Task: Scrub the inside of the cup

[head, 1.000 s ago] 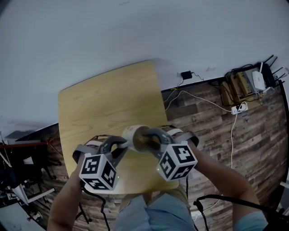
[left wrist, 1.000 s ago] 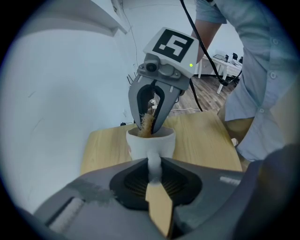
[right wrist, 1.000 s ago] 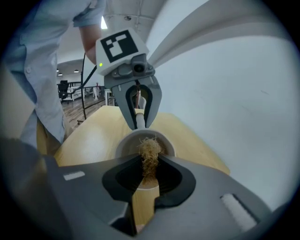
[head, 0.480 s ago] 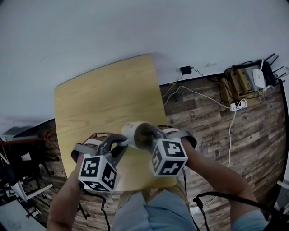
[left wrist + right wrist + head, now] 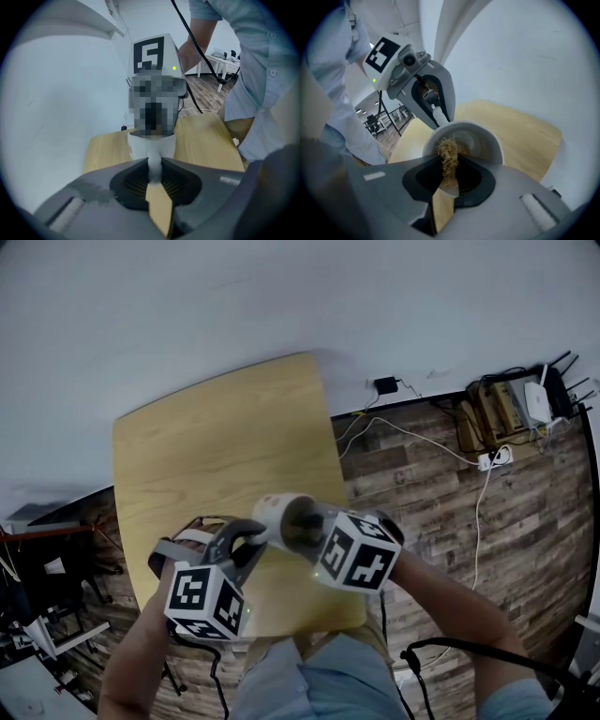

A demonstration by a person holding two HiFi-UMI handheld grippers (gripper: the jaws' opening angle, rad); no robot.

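Note:
A white cup point(image 5: 277, 514) is held above the near end of the wooden table point(image 5: 216, 446), tipped with its mouth toward the right gripper. My left gripper point(image 5: 253, 532) is shut on the cup's handle point(image 5: 154, 165), which shows pinched between its jaws in the left gripper view. My right gripper point(image 5: 307, 527) is shut on a tan fibrous scrubber point(image 5: 448, 154). The scrubber's tuft reaches into the cup's mouth point(image 5: 474, 140). In the right gripper view the left gripper point(image 5: 433, 105) shows beyond the cup's rim.
The table's right edge borders a wood-plank floor point(image 5: 422, 484) with white cables, a power strip point(image 5: 497, 465) and a router point(image 5: 536, 405) at the far right. Dark furniture point(image 5: 37, 587) stands at the left. A white wall runs behind the table.
The right gripper has rolled about its own axis, so its marker cube shows different faces, and it has sunk slightly at the cup's mouth. The left gripper and cup have stayed put.

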